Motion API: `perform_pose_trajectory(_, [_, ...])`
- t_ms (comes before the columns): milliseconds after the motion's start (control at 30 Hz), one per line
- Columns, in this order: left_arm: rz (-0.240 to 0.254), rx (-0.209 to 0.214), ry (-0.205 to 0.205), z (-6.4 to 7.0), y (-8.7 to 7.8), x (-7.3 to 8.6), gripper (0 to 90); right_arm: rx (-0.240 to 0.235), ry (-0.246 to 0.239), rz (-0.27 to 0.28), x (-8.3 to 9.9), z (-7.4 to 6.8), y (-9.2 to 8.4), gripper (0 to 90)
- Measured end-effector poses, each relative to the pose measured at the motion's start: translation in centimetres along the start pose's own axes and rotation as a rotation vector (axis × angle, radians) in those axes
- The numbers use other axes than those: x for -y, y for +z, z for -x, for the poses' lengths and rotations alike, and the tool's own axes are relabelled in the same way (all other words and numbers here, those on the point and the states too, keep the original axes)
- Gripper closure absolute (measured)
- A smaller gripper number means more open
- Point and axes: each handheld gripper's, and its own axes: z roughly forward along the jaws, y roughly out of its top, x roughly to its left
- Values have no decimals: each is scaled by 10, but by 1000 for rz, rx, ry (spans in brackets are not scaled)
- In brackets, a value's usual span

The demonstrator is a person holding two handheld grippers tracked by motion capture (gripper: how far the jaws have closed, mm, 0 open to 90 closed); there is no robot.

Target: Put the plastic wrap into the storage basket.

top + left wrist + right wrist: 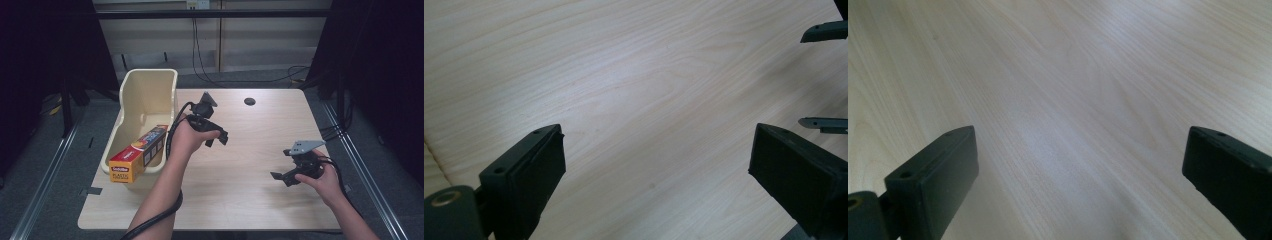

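A person holds a black two-jaw gripper in each hand above a light wooden table [250, 135]. My left gripper [216, 141] hovers over the table's middle, just right of a cream bin, and its jaws stand open with bare wood between them [656, 150]. My right gripper [280, 178] sits low at the front right with a grey three-cornered plate on top. It is also open and holds nothing [1080, 150]. The right gripper's jaw tips [824, 32] show far off in the left gripper view.
A cream plastic bin [150, 82] stands along the table's left edge. A yellow and orange box of plastic wrap [139, 154] lies in it, poking over its near rim. A dark round hole [249, 101] marks the table's far side. Cables trail from both grippers.
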Motion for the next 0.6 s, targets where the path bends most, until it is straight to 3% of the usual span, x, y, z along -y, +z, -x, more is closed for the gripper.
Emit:
perform_pose_trajectory(367, [-6,13,-2,-2,14,9,80,-4,3,-5,0,-1,1,12])
perform_pose_trajectory(600, [-17,17,23,-1,23,14,79,-3,2,-12,1,-2,2,12])
